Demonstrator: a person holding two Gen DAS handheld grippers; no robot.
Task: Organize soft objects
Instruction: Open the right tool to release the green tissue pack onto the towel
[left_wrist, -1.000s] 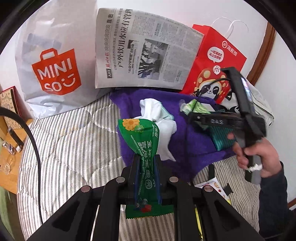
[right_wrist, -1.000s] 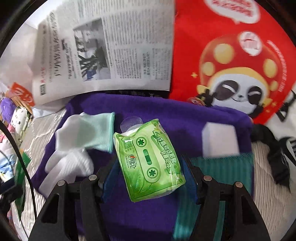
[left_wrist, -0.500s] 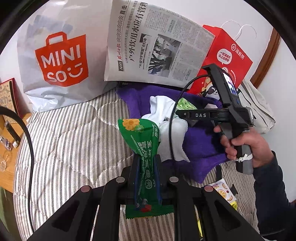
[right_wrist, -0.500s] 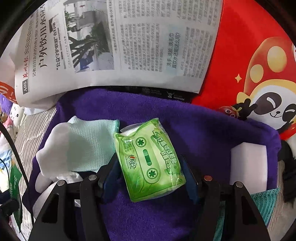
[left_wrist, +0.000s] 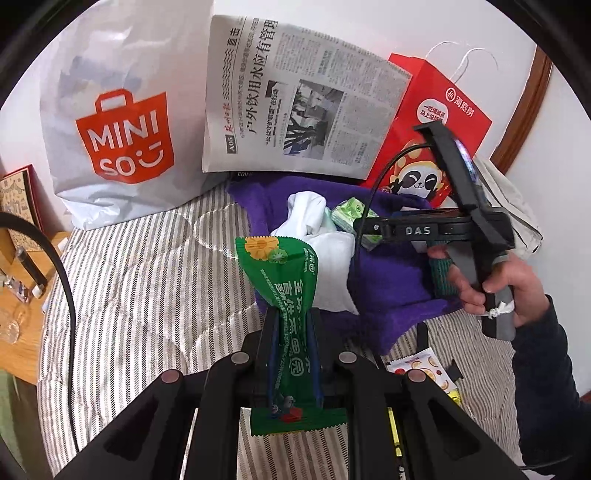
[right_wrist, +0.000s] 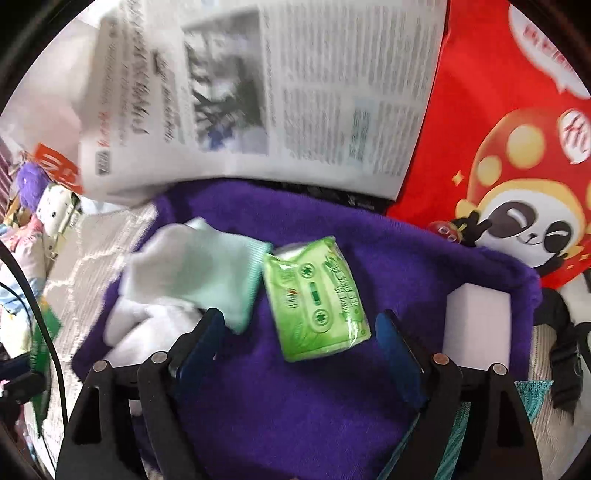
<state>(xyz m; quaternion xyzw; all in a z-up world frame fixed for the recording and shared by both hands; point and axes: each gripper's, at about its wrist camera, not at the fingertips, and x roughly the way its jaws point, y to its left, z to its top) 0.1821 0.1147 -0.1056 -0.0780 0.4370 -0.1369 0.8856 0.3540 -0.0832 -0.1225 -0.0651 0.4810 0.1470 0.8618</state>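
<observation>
A dark green snack packet (left_wrist: 291, 332) is pinched between the pressed-together jaws of the left gripper (left_wrist: 291, 334), its long axis running straight away from the camera along the fingers; the printed sunflower end points toward the far side of the bed, and the crimped end hangs back toward the gripper body. Beneath it the striped quilt (left_wrist: 147, 280) is seen.

The jaws of the right gripper (right_wrist: 299, 328) have just been opening and are now spread wide, with a light green tissue pack (right_wrist: 316, 302) lying loose between them, touched by neither pad. The pack rests on the purple towel (right_wrist: 332, 406), its long axis tilted from near right to far left. The view here is smeared by motion, so whether the pack lies quite flat cannot be told. Just left of it a pale mint and white sock (right_wrist: 192, 280) is bunched, touching its upper corner, and a white block (right_wrist: 476, 321) stands near the towel's right edge.

Beyond the towel, a newspaper (left_wrist: 299, 110), a red panda bag (left_wrist: 439, 122) and a white MINISO bag (left_wrist: 122, 122) are propped against the wall.
</observation>
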